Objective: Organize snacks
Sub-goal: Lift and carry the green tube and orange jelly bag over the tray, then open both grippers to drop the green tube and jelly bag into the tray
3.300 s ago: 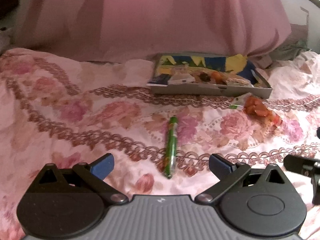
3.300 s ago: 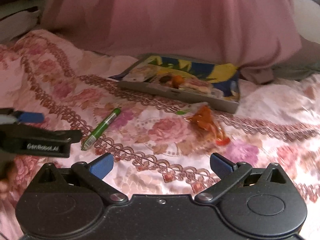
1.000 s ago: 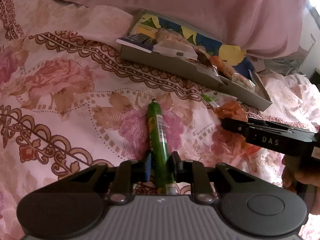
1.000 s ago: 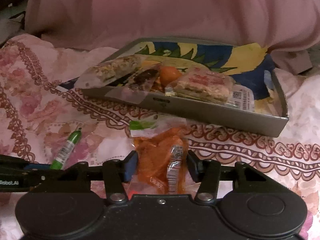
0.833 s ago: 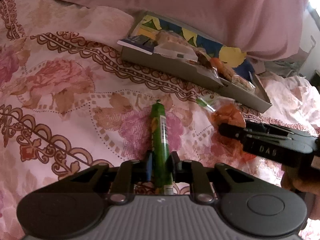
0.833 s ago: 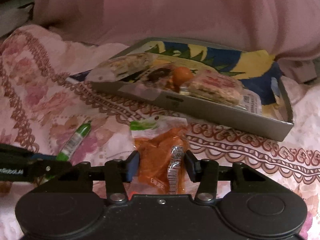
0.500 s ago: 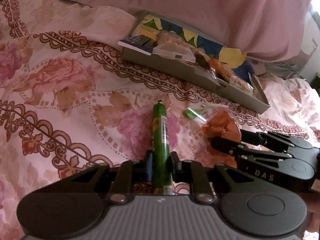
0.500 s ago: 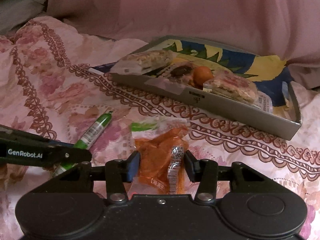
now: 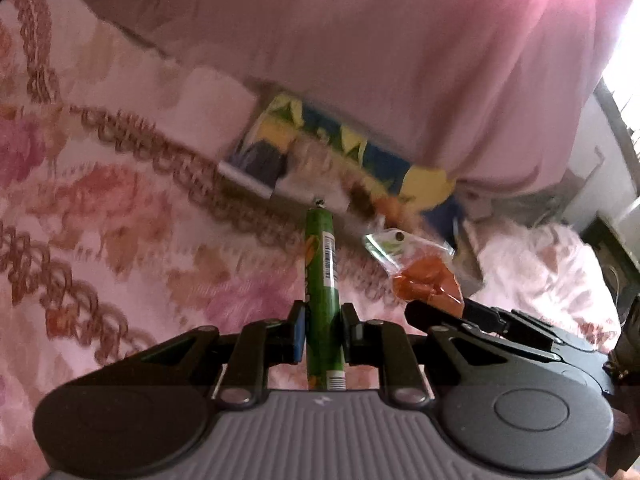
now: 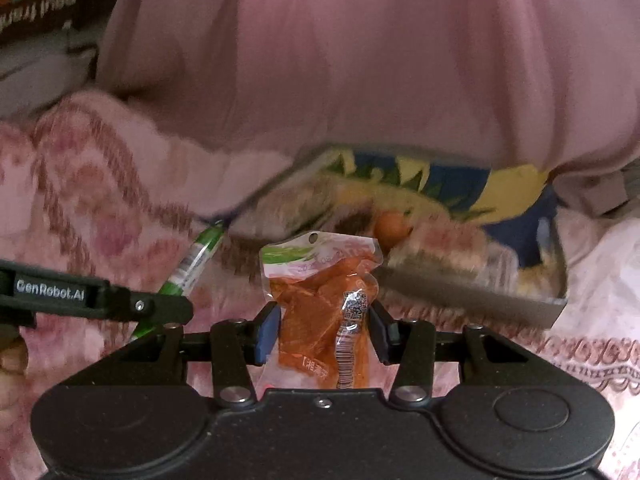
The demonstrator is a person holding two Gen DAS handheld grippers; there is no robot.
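Note:
My left gripper (image 9: pixel 322 334) is shut on a green snack stick (image 9: pixel 320 280), which points forward off the floral bedspread. In the right wrist view the same green stick (image 10: pixel 196 264) shows at the left, held by the left gripper (image 10: pixel 160 310). My right gripper (image 10: pixel 322 330) is shut on an orange snack packet (image 10: pixel 324 300) with a clear green-printed top, held upright. From the left wrist view, the orange packet (image 9: pixel 424 280) hangs at the right in the right gripper (image 9: pixel 434 312). Beyond both lies a shallow grey tray (image 10: pixel 472 296) holding several wrapped snacks; the same tray (image 9: pixel 256 188) is blurred.
A large pink cushion or cover (image 10: pixel 360 60) rises behind the tray. The floral bedspread (image 9: pixel 100 200) spreads out to the left. A dark box with lettering (image 10: pixel 40 4) sits at the far upper left of the right wrist view.
Both grippers have risen off the bedspread, lifting the green stick and the orange packet with them. The tray now sits lower and farther in each view.

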